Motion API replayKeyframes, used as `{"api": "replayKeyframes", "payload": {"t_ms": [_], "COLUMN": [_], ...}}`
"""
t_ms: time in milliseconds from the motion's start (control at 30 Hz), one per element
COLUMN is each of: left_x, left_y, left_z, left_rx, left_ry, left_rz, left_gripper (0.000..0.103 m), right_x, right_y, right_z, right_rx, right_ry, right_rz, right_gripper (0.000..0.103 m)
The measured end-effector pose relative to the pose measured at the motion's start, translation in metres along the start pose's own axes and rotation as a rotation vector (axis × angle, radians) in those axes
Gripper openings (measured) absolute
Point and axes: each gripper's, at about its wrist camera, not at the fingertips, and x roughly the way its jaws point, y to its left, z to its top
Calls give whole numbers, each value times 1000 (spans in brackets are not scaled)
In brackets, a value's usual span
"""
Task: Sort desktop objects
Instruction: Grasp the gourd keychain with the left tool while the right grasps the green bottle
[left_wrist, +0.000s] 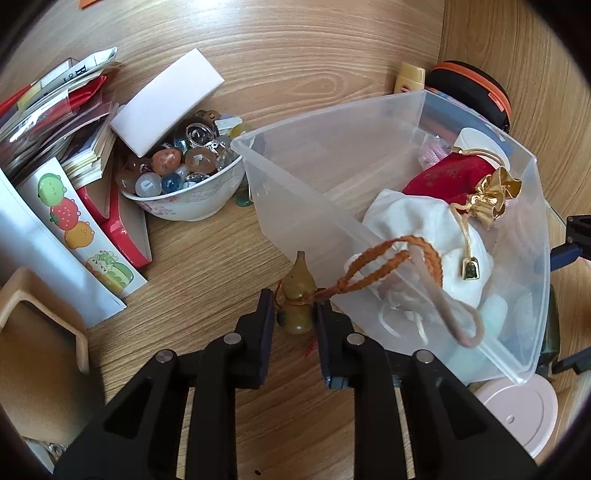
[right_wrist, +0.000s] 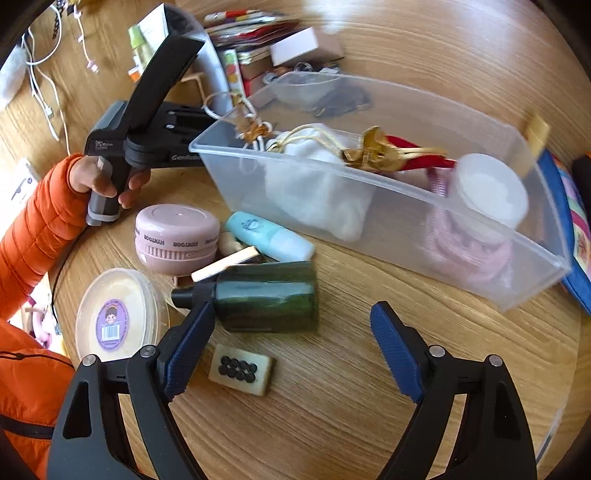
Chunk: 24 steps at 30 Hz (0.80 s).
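Small tan gourd charm (left_wrist: 297, 295), waisted, glossy; orange braided cord (left_wrist: 373, 267) attached

My right gripper (right_wrist: 291, 345) hangs wide open above the wooden table (right_wrist: 351, 406), its left pad just in front of a dark green bottle (right_wrist: 266, 295) lying on its side. A mahjong tile (right_wrist: 242, 369) lies between the jaws. Beyond, a clear plastic bin (right_wrist: 388, 206) holds pouches. An orange-sleeved hand (right_wrist: 107, 184) grips the other tool's handle.
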Motion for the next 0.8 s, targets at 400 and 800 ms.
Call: {"api": "replayKeyframes", "payload": {"t_ms": [400,800], "left_x": [-2,-28], "left_y": [-3,9], "left_z": [-2,-13], "left_rx": [17,-63], "left_ry": [2,-35], "left_rz": [-4,21], "left_gripper": [19,19], "right_x": [7,-11], "right_y": [2,3], "right_z": [7,5], "right_rx": [18,11], "right_ry": [-44,-111], "right_rz": [84,33], "right_gripper": [59,58]}}
